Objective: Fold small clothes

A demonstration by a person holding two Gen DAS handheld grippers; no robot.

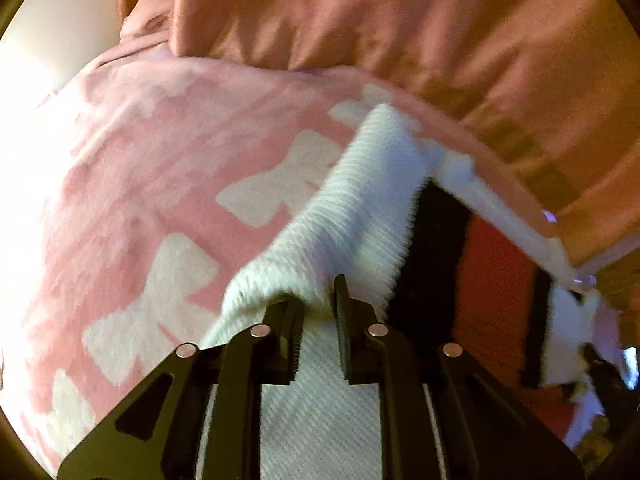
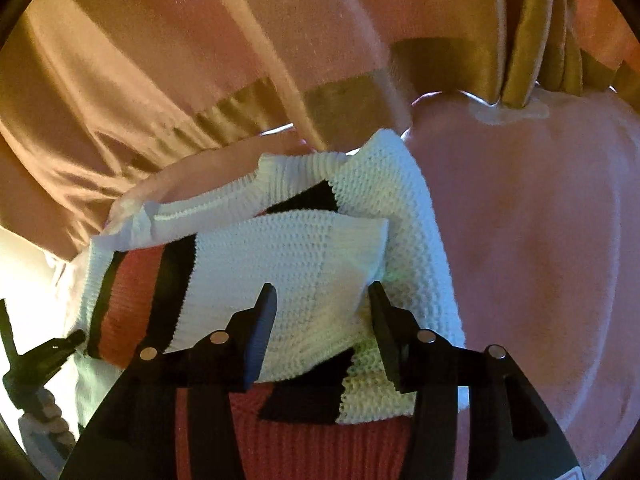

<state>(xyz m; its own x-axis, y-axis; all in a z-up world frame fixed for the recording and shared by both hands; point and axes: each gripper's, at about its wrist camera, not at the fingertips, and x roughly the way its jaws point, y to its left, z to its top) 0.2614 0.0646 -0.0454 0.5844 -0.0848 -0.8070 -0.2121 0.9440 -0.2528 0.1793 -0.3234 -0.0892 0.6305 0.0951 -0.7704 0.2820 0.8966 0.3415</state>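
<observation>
Left gripper [image 1: 318, 300] clamped on white ribbed cuff of sweater [image 1: 360, 208] – over pink blanket [image 1: 140, 168]; right gripper [image 2: 322, 304] jaws apart above folded sleeve [image 2: 288, 264], not gripping

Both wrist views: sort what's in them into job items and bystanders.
Job:
- white, black and red knitted sweater
- left gripper, holding its white ribbed cuff
- right gripper, open over it

Bystanders:
- pink fleece blanket with white bows
- peach satin curtain
</observation>
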